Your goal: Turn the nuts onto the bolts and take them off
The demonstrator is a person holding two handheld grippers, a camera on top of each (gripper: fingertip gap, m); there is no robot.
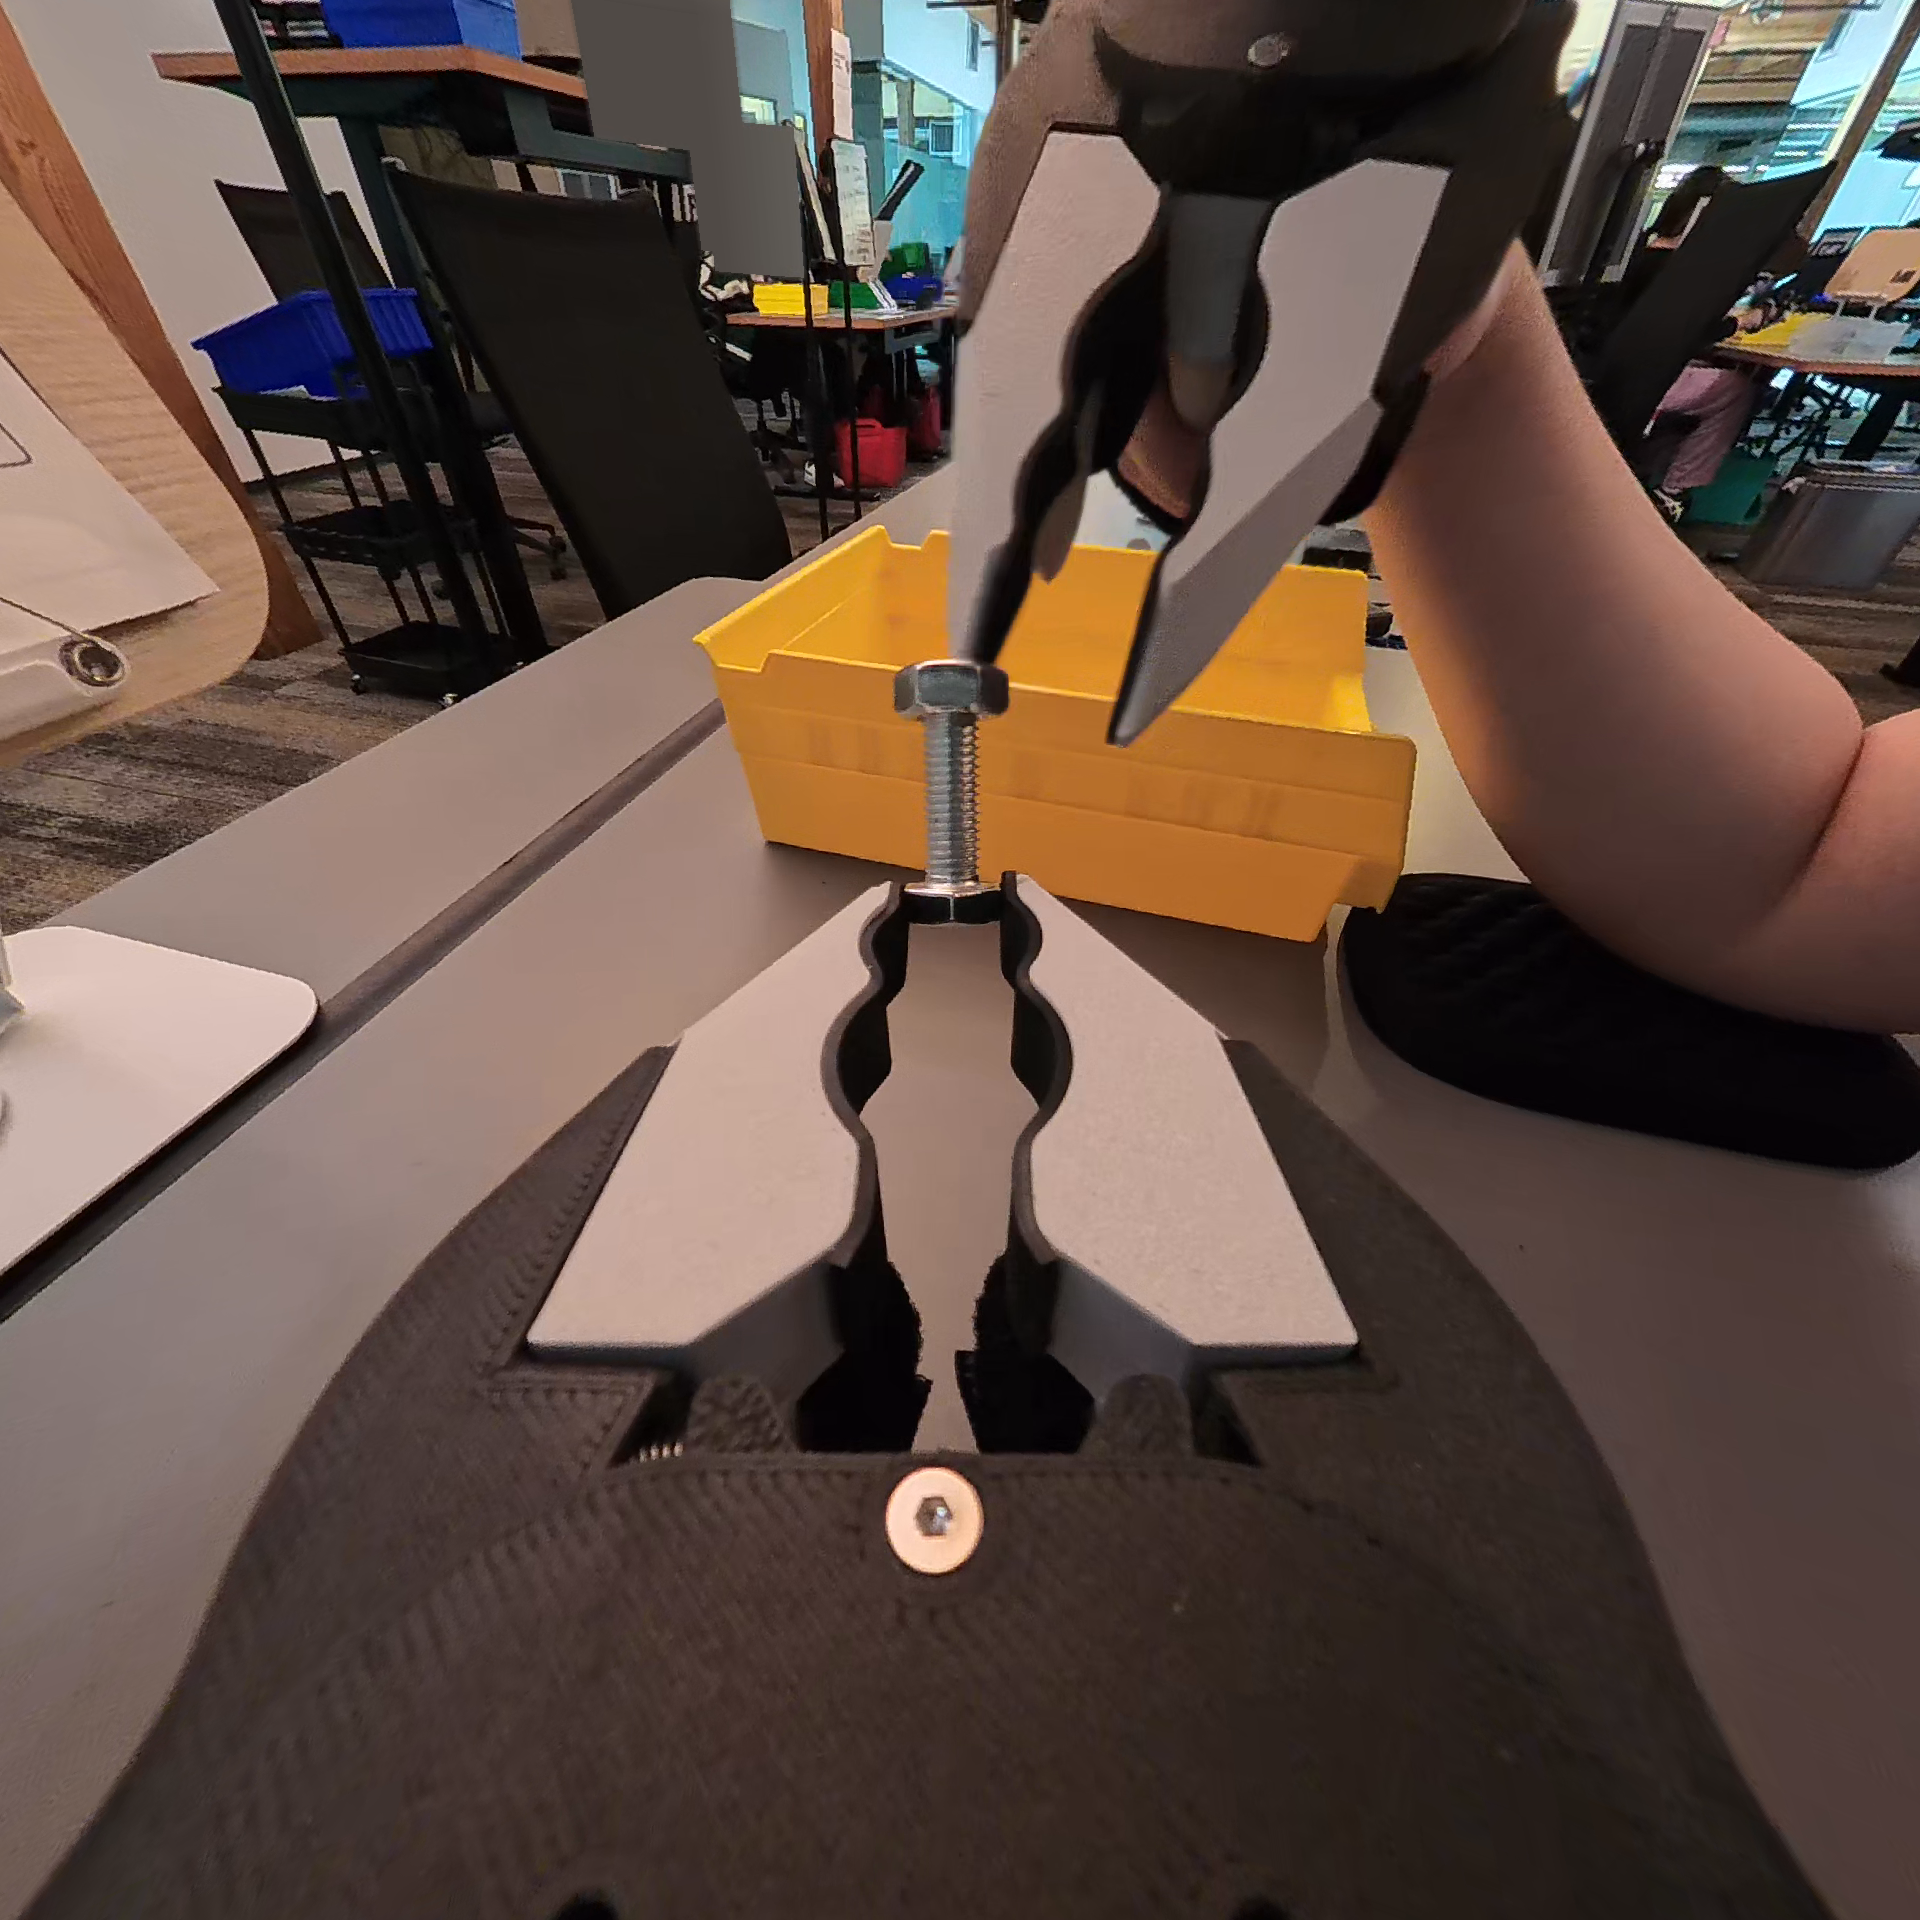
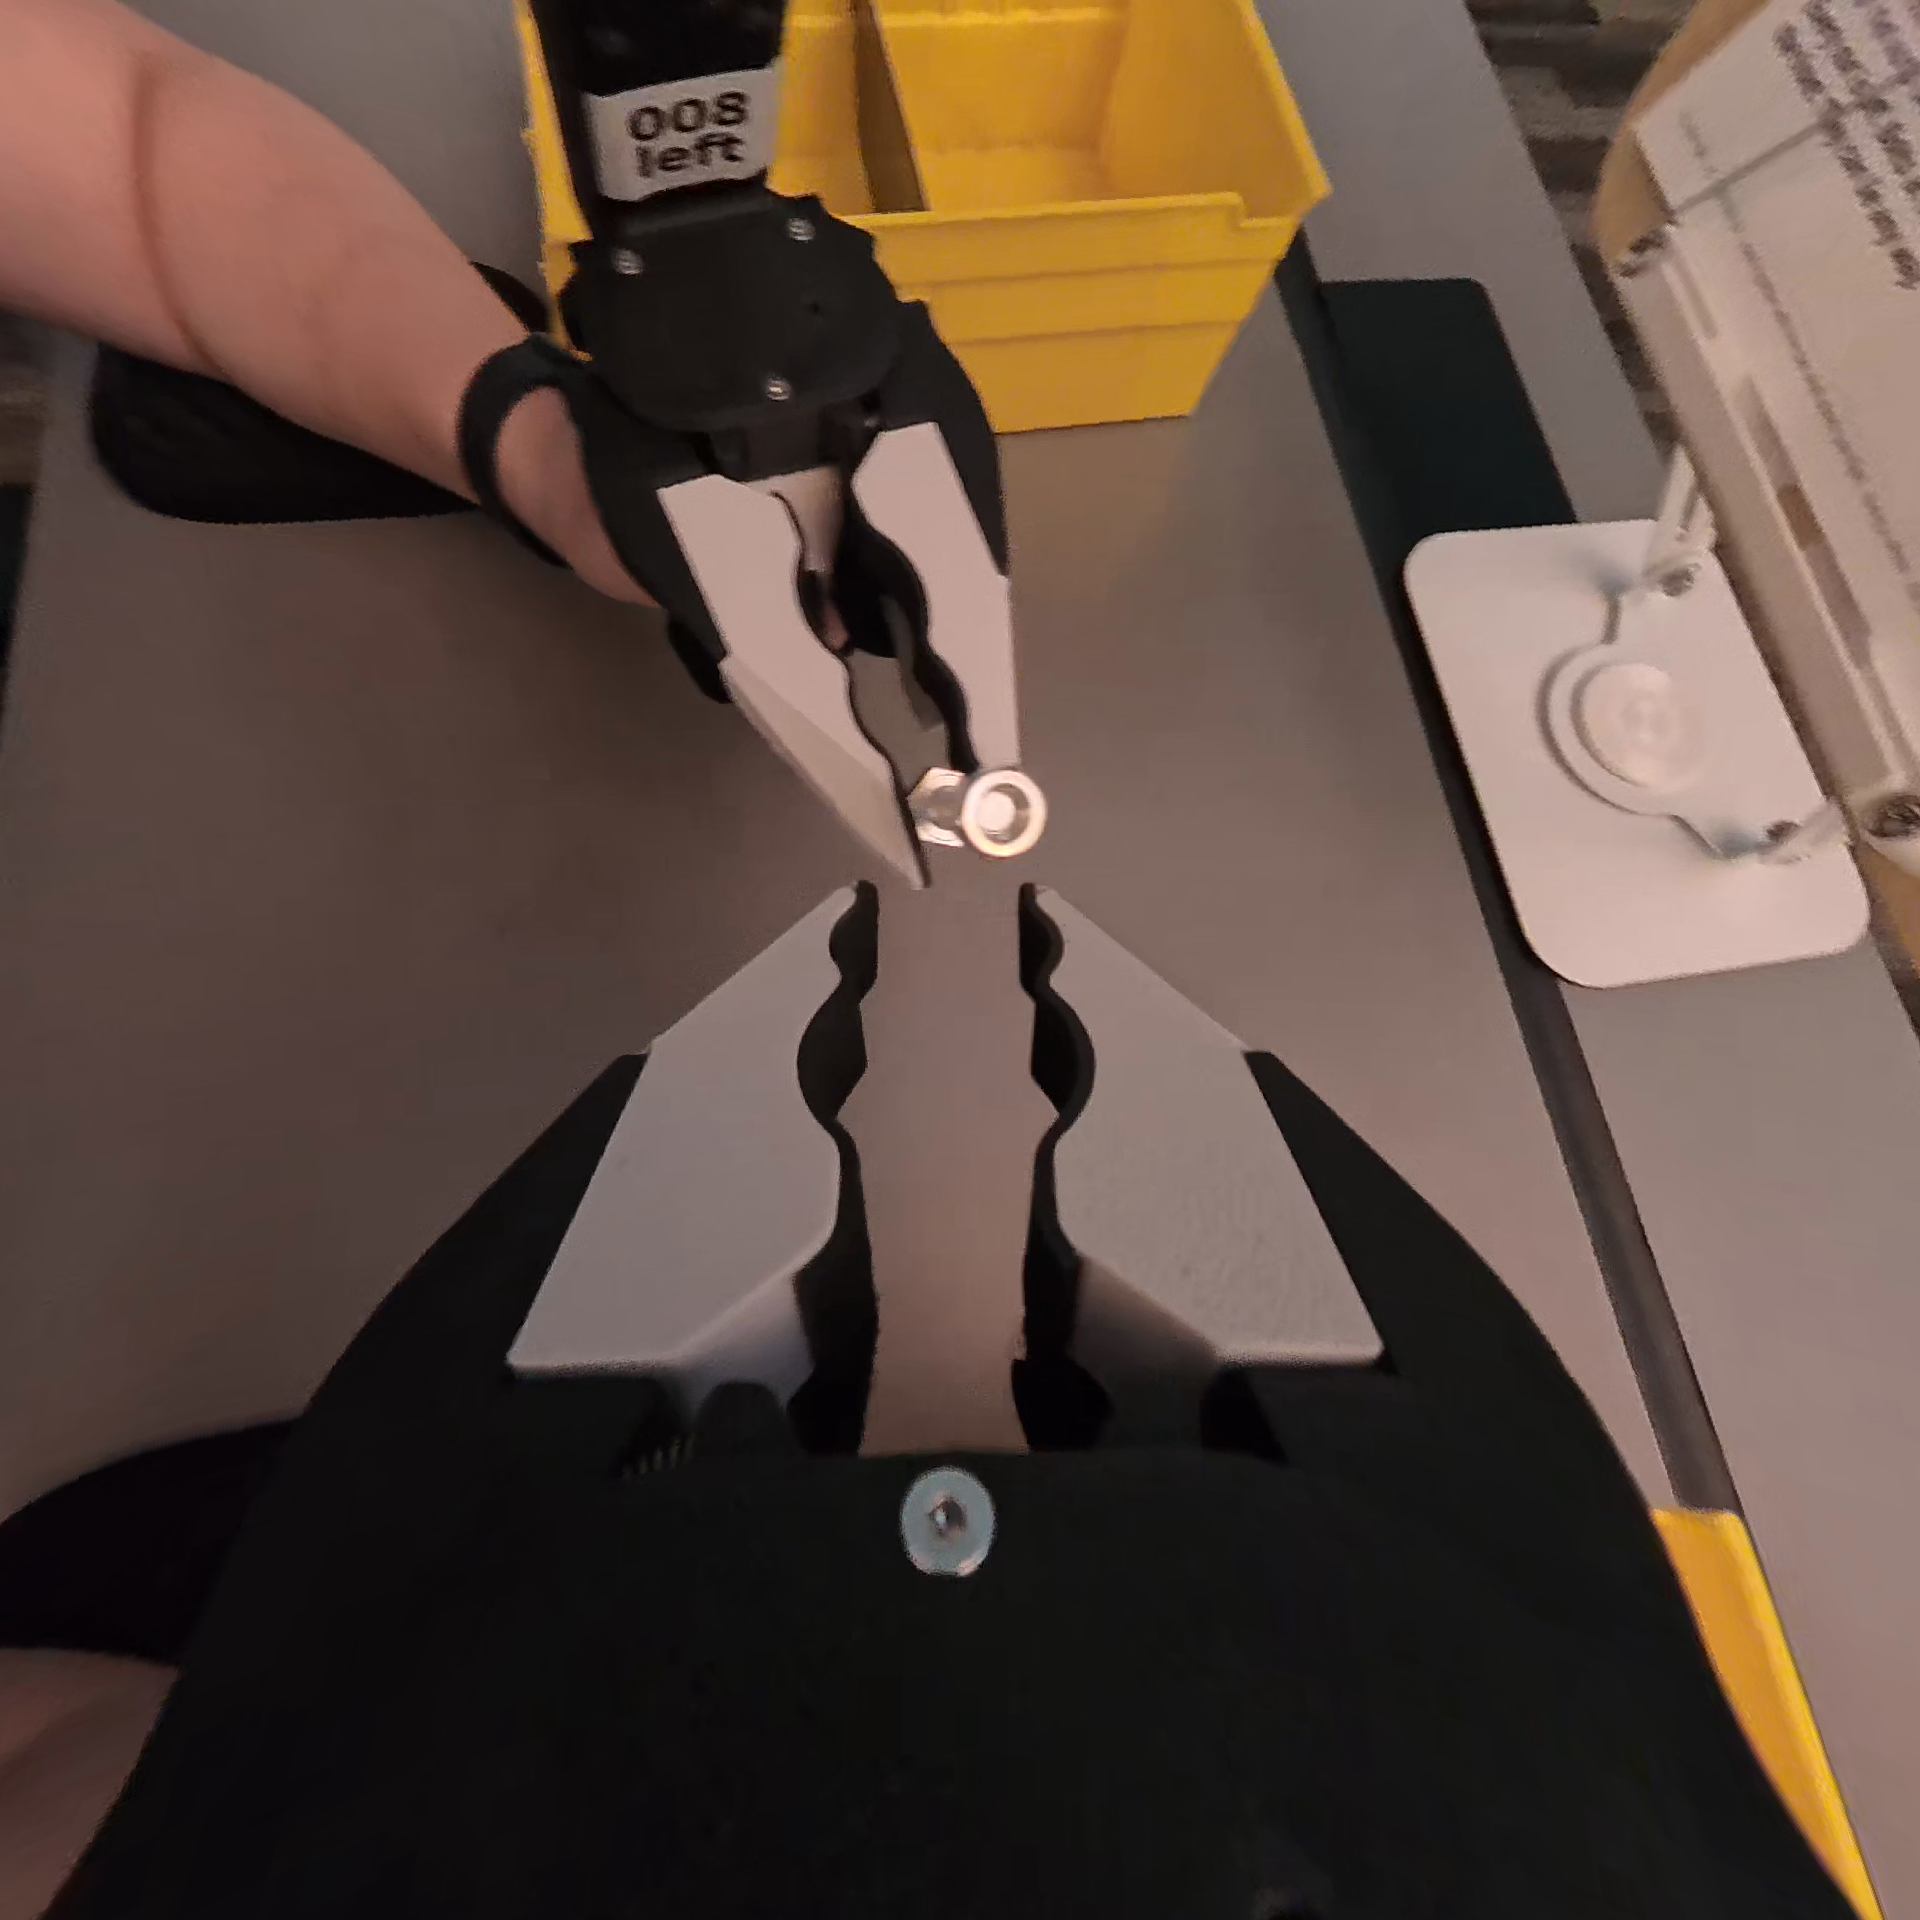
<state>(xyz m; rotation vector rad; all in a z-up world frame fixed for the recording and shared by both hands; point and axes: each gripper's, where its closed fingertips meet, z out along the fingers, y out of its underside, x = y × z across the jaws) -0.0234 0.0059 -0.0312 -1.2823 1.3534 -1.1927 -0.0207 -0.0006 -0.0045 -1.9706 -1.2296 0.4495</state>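
Left gripper holds the bolt upright by its head, jaws clamped, above the tabletop. The nut sits at the bolt's tip. Right gripper hovers above it, jaws parted and empty.

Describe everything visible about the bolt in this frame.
The bolt is silvery, shiny metal with a threaded shank, standing upright above the grey table. The left gripper clamps its hex head at the bottom. A hex nut sits at the top end. The open right gripper hovers there, one fingertip at the nut's edge; contact is unclear.
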